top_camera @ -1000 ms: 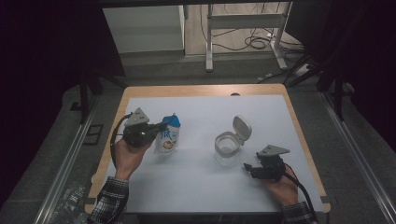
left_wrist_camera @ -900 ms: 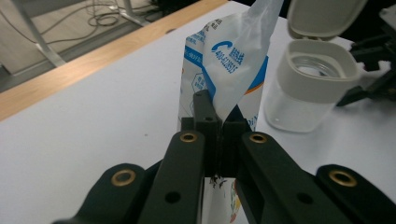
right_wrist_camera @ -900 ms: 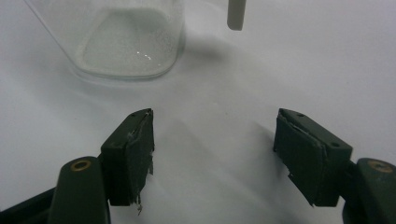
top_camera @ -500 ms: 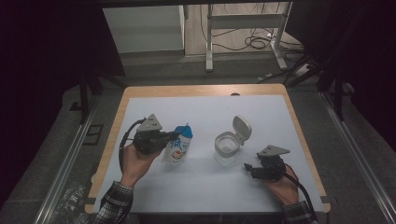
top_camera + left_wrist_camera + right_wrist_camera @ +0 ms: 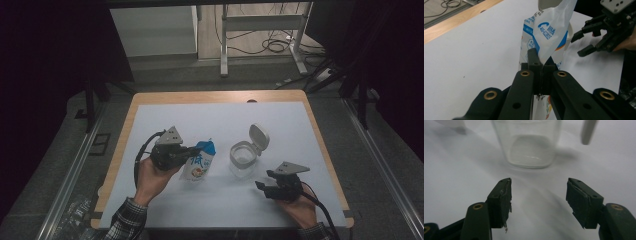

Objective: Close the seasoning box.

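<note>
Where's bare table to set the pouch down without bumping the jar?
The far strip of the table behind the pouch and jar is bare, as is the near edge between the two hands. Crowded: the middle, where the pouch in the left gripper stands near the jar, right gripper close by.

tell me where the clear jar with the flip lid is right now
In the high view the clear jar stands right of centre on the white table, between the pouch and the right gripper.
</note>
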`<state>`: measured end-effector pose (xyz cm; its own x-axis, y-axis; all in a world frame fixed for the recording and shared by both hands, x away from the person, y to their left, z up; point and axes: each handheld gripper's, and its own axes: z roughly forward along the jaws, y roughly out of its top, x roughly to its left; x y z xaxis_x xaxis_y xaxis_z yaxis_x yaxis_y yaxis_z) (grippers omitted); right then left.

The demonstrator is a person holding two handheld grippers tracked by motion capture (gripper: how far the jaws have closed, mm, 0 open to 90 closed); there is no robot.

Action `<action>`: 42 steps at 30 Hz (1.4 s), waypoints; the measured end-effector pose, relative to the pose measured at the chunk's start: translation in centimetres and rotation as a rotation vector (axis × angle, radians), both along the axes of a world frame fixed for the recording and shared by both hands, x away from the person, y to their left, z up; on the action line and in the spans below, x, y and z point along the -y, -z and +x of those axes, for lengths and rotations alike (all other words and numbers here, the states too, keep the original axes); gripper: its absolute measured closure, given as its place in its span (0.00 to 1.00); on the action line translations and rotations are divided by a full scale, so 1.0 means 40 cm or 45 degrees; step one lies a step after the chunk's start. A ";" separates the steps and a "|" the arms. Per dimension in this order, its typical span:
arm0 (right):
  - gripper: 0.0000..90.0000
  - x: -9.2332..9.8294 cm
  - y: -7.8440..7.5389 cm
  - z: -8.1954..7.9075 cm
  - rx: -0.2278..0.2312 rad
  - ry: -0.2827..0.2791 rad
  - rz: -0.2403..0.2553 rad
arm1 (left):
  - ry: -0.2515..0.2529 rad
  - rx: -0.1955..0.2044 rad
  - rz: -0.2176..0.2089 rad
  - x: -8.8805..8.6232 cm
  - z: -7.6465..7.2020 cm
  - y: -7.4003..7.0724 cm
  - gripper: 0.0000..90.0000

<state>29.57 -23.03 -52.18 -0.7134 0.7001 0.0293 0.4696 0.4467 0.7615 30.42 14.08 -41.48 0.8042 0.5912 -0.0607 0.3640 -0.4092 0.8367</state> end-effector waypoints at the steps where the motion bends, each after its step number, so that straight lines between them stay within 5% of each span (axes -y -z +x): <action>1: 0.43 -0.013 0.003 -0.009 -0.003 -0.024 0.008 | 0.007 -0.006 -0.004 0.002 -0.002 -0.001 1.00; 17: 0.49 -0.157 0.026 -0.052 -0.011 -0.169 -0.003 | 0.058 -0.017 -0.005 0.039 -0.025 -0.029 1.00; 42: 0.57 -0.327 0.036 -0.037 0.100 -0.155 -0.040 | 0.088 -0.006 -0.026 0.078 -0.040 -0.089 1.00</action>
